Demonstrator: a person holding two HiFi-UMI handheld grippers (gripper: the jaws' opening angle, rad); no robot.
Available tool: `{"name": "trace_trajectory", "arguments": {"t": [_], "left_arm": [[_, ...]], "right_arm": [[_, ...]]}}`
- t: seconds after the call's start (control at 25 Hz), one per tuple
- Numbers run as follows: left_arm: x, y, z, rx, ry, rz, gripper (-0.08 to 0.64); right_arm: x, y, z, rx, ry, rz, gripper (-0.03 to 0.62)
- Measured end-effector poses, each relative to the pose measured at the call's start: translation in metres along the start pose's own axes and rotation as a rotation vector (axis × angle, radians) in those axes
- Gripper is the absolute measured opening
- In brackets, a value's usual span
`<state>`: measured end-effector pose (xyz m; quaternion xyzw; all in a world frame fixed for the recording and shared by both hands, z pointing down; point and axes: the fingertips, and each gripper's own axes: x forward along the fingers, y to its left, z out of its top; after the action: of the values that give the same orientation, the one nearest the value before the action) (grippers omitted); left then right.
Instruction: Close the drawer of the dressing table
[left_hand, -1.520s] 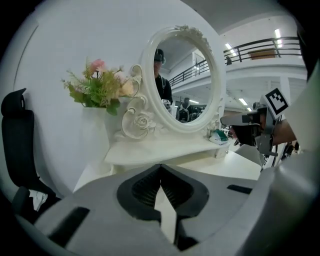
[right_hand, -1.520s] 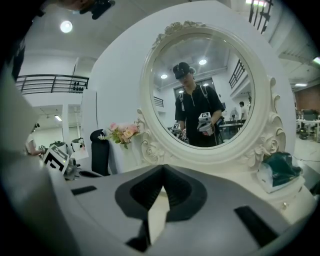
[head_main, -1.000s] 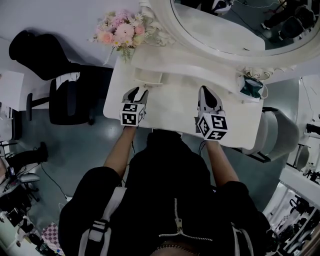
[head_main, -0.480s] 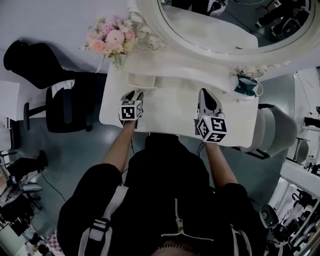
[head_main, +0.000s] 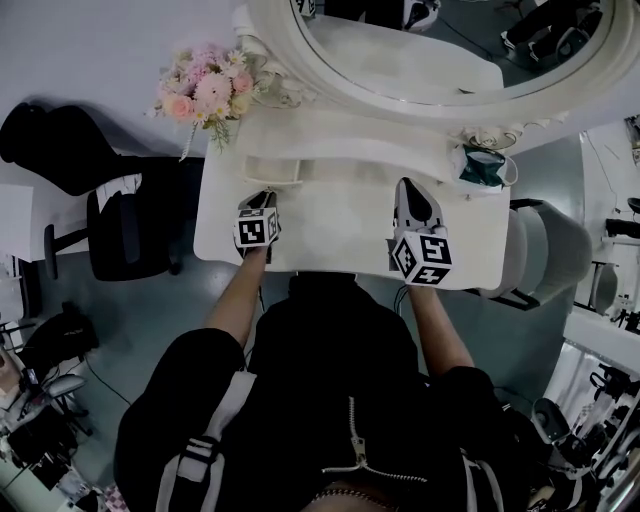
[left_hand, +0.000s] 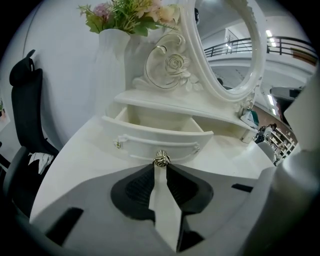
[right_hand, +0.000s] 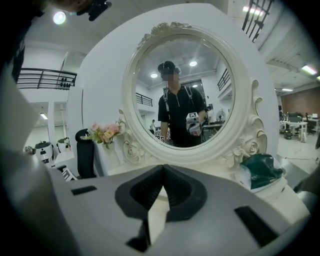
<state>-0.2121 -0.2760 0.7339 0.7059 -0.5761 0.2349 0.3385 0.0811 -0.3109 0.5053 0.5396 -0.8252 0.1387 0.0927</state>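
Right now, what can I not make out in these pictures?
- Drawer floor: left gripper view, its own front hides it.
- Rose knob: left tool's jaws closing round it, contact unclear.
- Teal object: right gripper view, too blurred to name.

The right claw (right_hand: 162, 172), jaws together, faces the oval mirror (right_hand: 180, 90) beside pink flowers (right_hand: 105, 132).

No readable text, brand, number or sign in any view. Left marker cube (head_main: 256, 229) and right marker cube (head_main: 421, 257): black-and-white square code patterns only, no letters or digits. Teal packet (head_main: 487, 165) on the dressing table (head_main: 330, 215): any print is too small to read. Reflection in the mirror (right_hand: 150, 90): nothing legible.
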Motion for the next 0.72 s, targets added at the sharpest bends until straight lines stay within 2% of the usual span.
{"name": "trace_trajectory", "arguments": {"t": [0.2, 0.44, 0.72], "left_arm": [[-0.001, -0.001, 0.001, -0.005, -0.008, -0.009, 0.075], [-0.005, -0.005, 0.019, -0.008, -0.058, -0.021, 0.074], [0.001, -0.003, 0.025, -0.002, -0.051, -0.025, 0.074]], "right_arm": [[-0.001, -0.002, 0.002, 0.001, -0.004, -0.008, 0.002], [-0.003, -0.002, 0.003, -0.001, -0.007, -0.013, 0.002], [-0.004, -0.002, 0.003, -0.001, -0.008, -0.022, 0.002]]}}
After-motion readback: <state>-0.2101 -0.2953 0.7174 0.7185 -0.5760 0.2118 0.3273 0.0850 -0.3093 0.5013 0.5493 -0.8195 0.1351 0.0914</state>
